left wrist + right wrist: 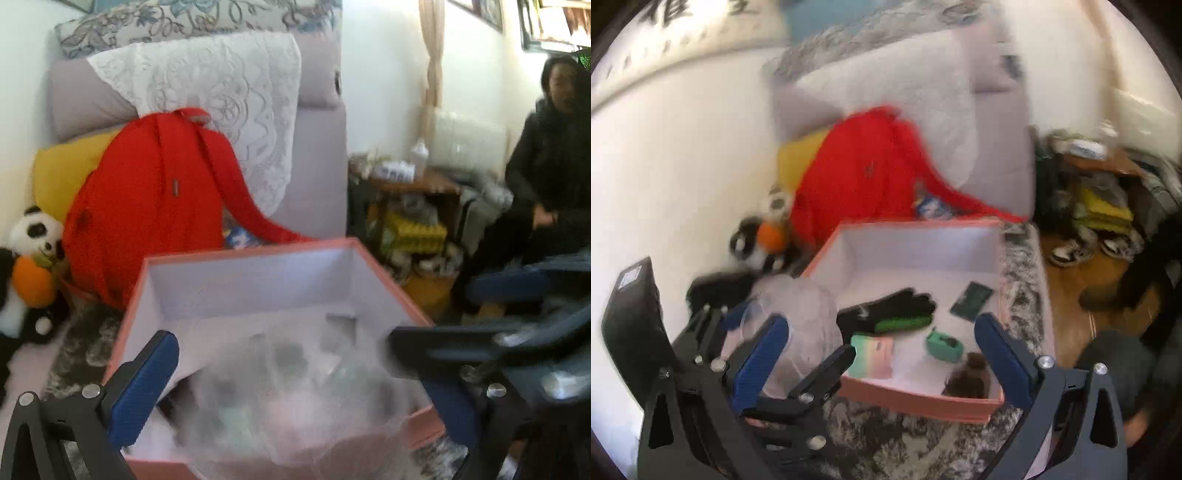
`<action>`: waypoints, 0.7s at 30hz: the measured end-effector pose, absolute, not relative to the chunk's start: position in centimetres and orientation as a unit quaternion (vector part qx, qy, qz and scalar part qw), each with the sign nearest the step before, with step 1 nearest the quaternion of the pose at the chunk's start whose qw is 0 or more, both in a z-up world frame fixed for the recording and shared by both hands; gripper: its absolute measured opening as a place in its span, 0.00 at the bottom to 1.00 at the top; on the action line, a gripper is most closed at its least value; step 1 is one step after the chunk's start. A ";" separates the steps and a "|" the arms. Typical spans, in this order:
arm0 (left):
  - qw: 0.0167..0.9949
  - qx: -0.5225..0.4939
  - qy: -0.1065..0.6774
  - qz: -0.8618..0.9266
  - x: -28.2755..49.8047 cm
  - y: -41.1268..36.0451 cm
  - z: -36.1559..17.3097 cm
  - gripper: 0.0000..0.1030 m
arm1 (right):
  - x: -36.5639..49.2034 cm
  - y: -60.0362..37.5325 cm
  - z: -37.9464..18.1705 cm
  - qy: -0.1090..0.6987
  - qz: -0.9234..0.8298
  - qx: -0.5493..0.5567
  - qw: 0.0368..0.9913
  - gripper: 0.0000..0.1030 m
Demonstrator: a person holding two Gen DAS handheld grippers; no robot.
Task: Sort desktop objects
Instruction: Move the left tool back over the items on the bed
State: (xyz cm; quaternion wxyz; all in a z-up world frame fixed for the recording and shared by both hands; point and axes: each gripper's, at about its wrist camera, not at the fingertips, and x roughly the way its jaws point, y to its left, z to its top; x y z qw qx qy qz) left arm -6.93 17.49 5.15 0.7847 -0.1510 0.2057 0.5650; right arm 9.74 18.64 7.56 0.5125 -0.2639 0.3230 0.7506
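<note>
Sofa: pale grey sofa [317, 155] fills the back, with a lace throw and a red backpack [147, 206] leaning on it.

Box: your pink box [916, 400] sits on a mottled grey rug [886, 439], open-topped and white inside. It looks like stiff card, so you can drop things in without it buckling.

Bag: the clear plastic bag [295, 413] is what you handle now. In the left wrist view it hangs between the left fingers, over the near corner of the box. It is blurred, and its contents are unreadable. Judge it light, soft and slippery. Take it by gathered plastic near the top, not by the smooth belly.

Left gripper: your left gripper [809, 345] has its fingers either side of the bag. You cannot tell whether they pinch it.

Right gripper: your right gripper [882, 360] stands wide open, with nothing between its fingers.

Already in the box: black glove [886, 306], dark card [971, 301], pastel packet [873, 354], teal tape dispenser [943, 345], brown furry item [967, 380].
</note>
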 end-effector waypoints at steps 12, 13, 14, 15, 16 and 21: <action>0.753 -0.199 0.181 0.601 -6.1 11.2 2.1 1.00 | 16.2 14.3 6.0 0.372 0.712 -0.120 0.583 0.97; 0.749 -0.219 0.176 0.600 -6.7 9.8 1.4 1.00 | 17.0 11.5 5.0 0.377 0.719 -0.101 0.575 0.99; 0.745 -0.238 0.171 0.599 -7.3 8.4 0.7 1.00 | 17.5 9.2 4.0 0.385 0.723 -0.087 0.567 1.00; 0.741 -0.262 0.163 0.596 -8.4 6.0 -0.6 1.00 | 18.0 7.0 2.9 0.392 0.727 -0.073 0.560 1.00; 0.736 -0.273 0.155 0.600 -9.3 4.3 -1.5 1.00 | 18.5 4.8 1.5 0.402 0.726 -0.061 0.555 1.00; 0.675 -0.326 0.124 0.651 -12.9 -6.8 -6.6 1.00 | 18.6 0.6 -7.2 0.473 0.688 -0.041 0.549 0.99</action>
